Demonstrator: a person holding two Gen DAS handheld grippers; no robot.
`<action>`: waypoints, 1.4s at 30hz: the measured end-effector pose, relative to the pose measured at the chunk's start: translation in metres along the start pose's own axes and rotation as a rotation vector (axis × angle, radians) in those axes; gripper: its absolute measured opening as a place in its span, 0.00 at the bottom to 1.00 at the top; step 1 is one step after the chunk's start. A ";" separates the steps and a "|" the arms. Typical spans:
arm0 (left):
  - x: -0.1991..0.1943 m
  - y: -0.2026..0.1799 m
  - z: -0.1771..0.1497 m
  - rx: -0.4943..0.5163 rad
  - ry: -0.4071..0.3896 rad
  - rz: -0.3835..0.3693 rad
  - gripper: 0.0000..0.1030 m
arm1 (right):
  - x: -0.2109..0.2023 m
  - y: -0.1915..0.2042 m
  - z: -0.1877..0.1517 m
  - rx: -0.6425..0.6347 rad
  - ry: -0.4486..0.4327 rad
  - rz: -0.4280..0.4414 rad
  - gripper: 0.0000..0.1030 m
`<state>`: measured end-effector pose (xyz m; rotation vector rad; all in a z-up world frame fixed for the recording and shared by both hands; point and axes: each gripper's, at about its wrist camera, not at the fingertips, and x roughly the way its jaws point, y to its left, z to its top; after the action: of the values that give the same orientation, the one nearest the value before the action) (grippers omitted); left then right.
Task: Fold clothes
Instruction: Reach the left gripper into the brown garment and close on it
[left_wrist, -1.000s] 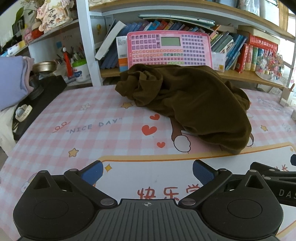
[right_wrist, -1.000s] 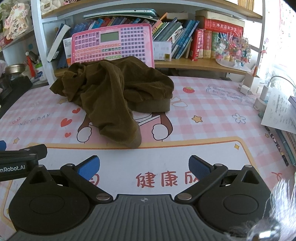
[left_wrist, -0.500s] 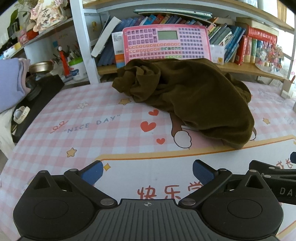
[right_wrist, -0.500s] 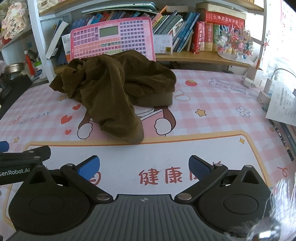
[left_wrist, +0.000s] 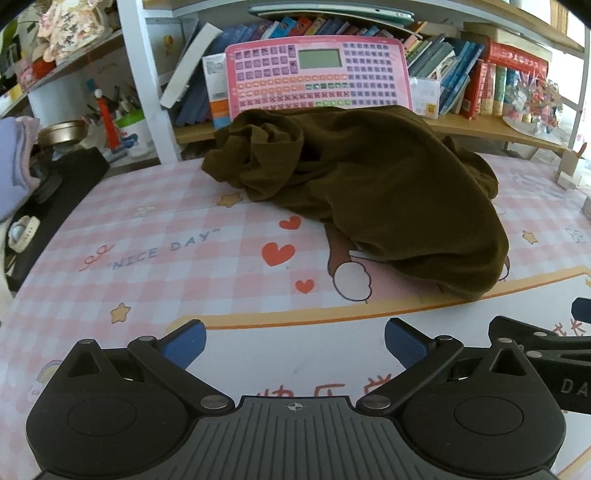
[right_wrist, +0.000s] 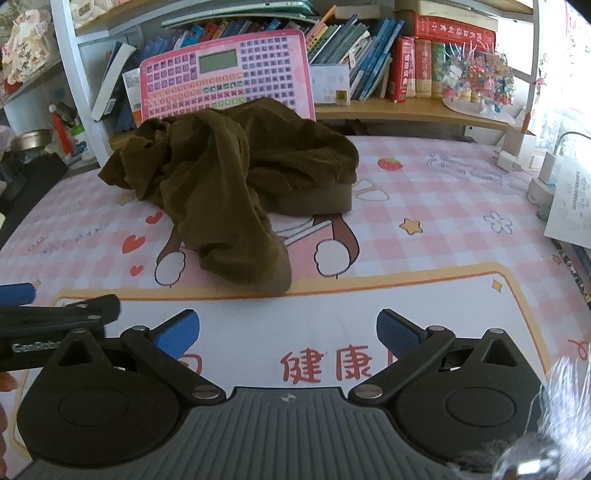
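- The crumpled dark-brown fabric garment (left_wrist: 373, 192) lies heaped toward the far side of the pink-checked cartoon table mat (left_wrist: 155, 236).
- Behind it, touching its back edge, a pink plastic toy keyboard (left_wrist: 317, 75) leans against the bookshelf (right_wrist: 373, 70).
- The left gripper (left_wrist: 294, 341) and right gripper (right_wrist: 287, 328) are both spread wide and empty, near the garment but apart from it.
- Bare mat lies between them and the cloth.

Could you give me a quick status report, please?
Left claw open, empty. Right claw open, empty. Brown garment crumpled on mat, untouched. Path clear.
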<state>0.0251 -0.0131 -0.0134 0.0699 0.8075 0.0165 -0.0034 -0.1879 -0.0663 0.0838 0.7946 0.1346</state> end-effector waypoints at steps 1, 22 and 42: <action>0.001 -0.001 0.001 0.003 0.002 -0.004 1.00 | 0.000 -0.001 0.001 0.001 -0.006 0.003 1.00; 0.027 -0.049 0.081 -0.071 -0.041 -0.416 0.93 | -0.023 -0.079 0.023 0.415 -0.136 0.075 0.98; -0.003 0.087 0.026 -0.520 -0.029 -0.253 0.04 | -0.011 -0.094 0.035 0.358 -0.078 0.167 0.98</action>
<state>0.0429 0.0719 0.0127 -0.5216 0.7573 -0.0140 0.0222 -0.2829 -0.0461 0.4919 0.7266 0.1449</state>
